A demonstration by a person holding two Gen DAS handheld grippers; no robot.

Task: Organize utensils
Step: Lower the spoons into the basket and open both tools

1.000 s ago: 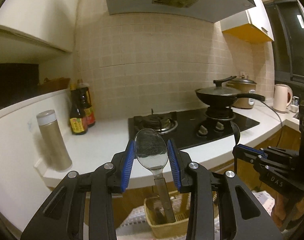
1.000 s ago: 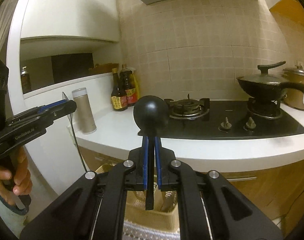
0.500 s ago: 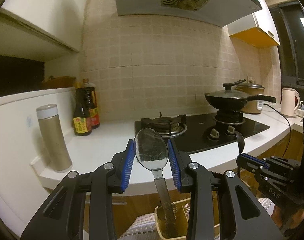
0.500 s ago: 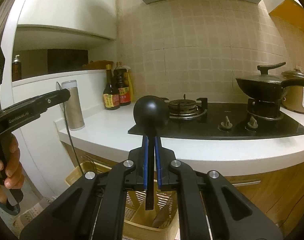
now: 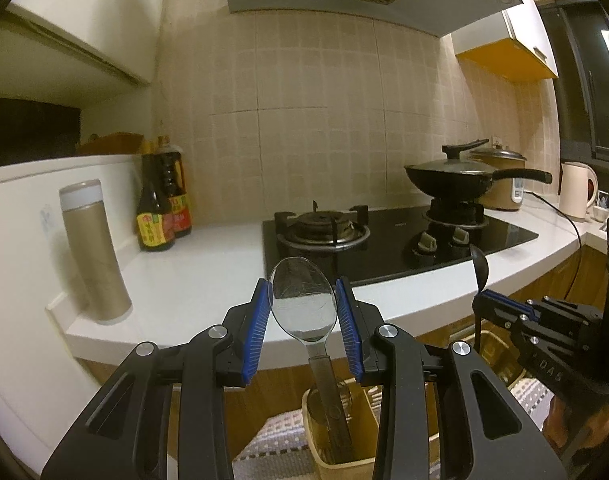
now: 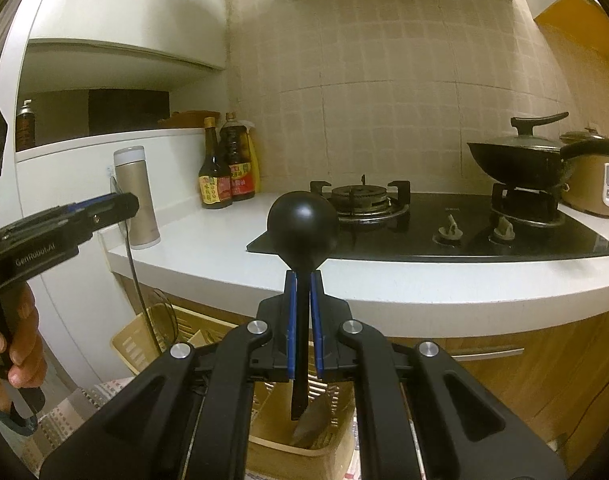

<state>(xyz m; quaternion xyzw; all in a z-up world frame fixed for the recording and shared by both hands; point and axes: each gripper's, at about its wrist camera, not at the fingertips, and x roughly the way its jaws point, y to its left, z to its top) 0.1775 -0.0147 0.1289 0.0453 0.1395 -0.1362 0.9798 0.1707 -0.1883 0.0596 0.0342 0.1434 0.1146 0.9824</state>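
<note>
Both grippers have sunk lower against the kitchen than half a second ago, so the beige utensil basket (image 5: 340, 448) fills more of the bottom of each view and the stove has slid up the frame.

At lower centre of the left wrist view, the left gripper (image 5: 304, 320) has its blue pads against either edge of a clear spoon (image 5: 303, 300), bowl up; its handle hangs down into a narrow compartment of the basket. At lower centre of the right wrist view, the right gripper (image 6: 303, 320) is closed almost to touching on the thin stem of a black ladle (image 6: 303, 232), round bowl up. The stem's lower end hangs just above the basket (image 6: 304, 440), over a dark utensil already lying there (what it is I cannot tell).

Each gripper shows at the edge of the other's view: the right one at lower right, the left one at centre left, gripped by a bare hand (image 6: 12, 344).

Behind, a white countertop (image 5: 200, 276) carries a gold thermos (image 5: 92, 248), two sauce bottles (image 5: 162, 208) and a black gas hob (image 5: 384, 236) with a lidded wok (image 5: 460, 176) in the right half.
</note>
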